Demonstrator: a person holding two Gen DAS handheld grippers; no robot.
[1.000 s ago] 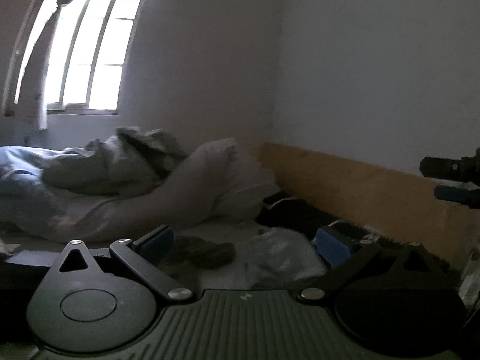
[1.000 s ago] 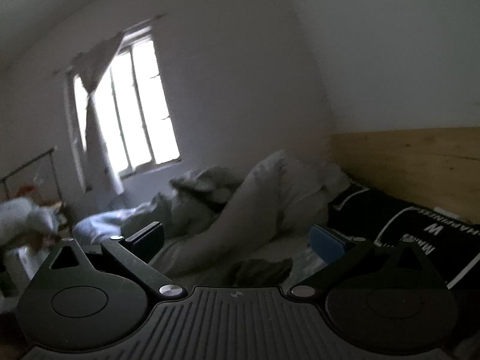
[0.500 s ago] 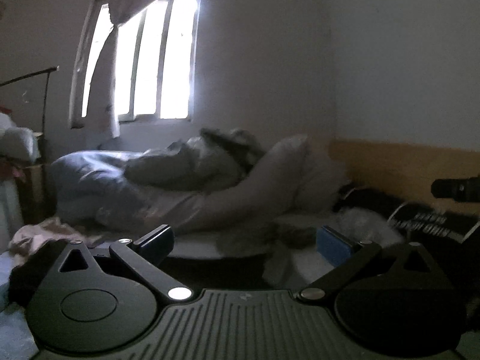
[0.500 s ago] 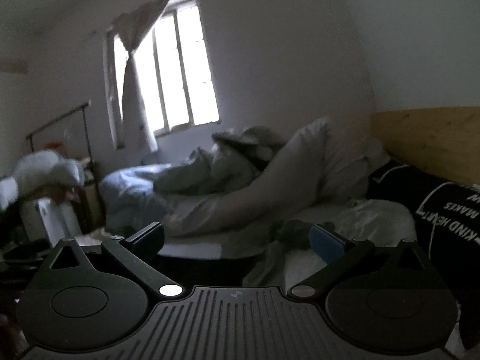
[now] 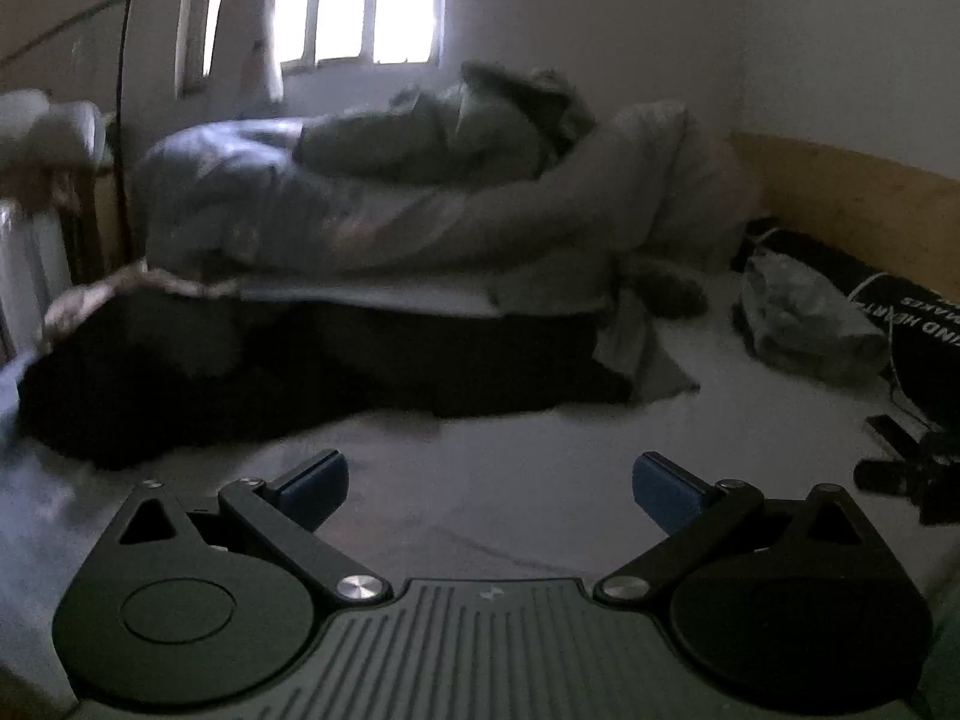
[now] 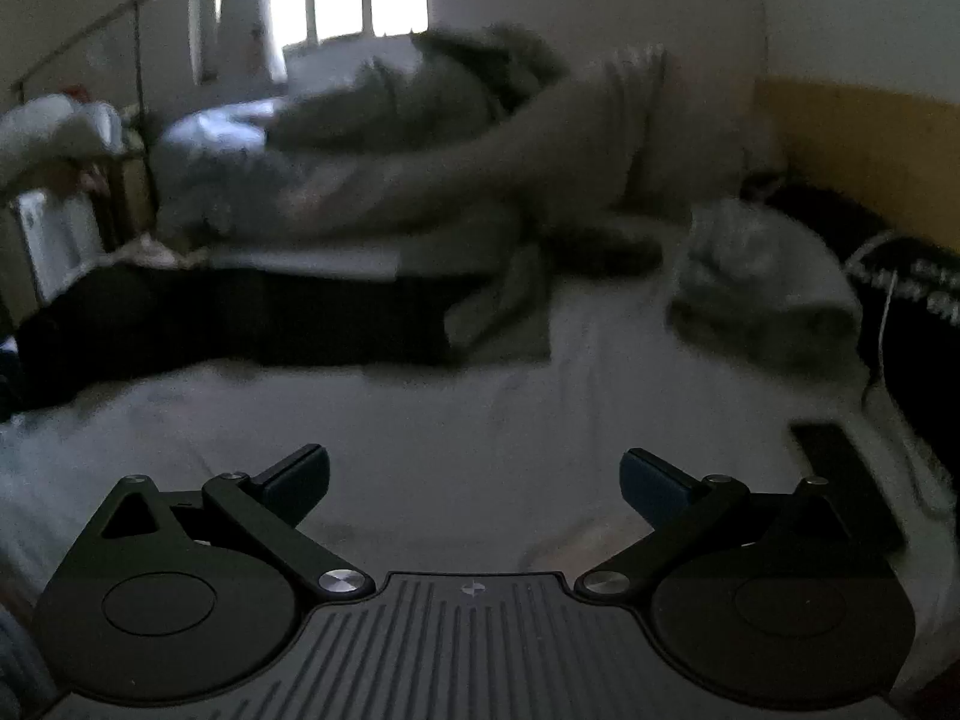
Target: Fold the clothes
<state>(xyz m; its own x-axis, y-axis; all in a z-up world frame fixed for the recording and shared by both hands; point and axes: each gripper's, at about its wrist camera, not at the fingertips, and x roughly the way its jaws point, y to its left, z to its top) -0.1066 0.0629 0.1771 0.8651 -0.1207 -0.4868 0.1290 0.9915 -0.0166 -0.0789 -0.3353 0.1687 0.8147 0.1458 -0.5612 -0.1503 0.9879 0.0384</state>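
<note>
Left wrist view: hovering over the pale sheet of a bed (image 5: 540, 450), left gripper (image 5: 489, 483) with jaws spread wide, gripping nothing, two blue pads (image 5: 663, 489) pointing far along the mattress. Lying across the far left of the bed, one dark garment (image 5: 300, 360), flat and spread out, well apart from the pads. Sitting at the far right, one crumpled pale grey garment (image 5: 804, 318), just beside one black cloth with white lettering (image 5: 924, 330) against a wooden panel (image 5: 852, 192). Piling up at the far end, a heap of duvet and pillows (image 5: 420, 192) under one barred window (image 5: 360, 0). Showing at the near right edge, the dark tips of another tool (image 5: 900, 468), too dim for telling more.

Right wrist view: hanging over the same sheet (image 6: 480, 420), right gripper (image 6: 474, 483) with jaws likewise wide apart and holding nothing. Blurring heavily, but still showing one dark garment (image 6: 240, 324) far left, one pale crumpled garment (image 6: 756, 282) far right, and the lettered black cloth (image 6: 918, 300) at the right edge. Resting on the sheet near right, one dark flat rectangular object (image 6: 840, 480), beside a thin white cord (image 6: 885, 324). Nothing lying between either pair of pads and the clothes.
</note>
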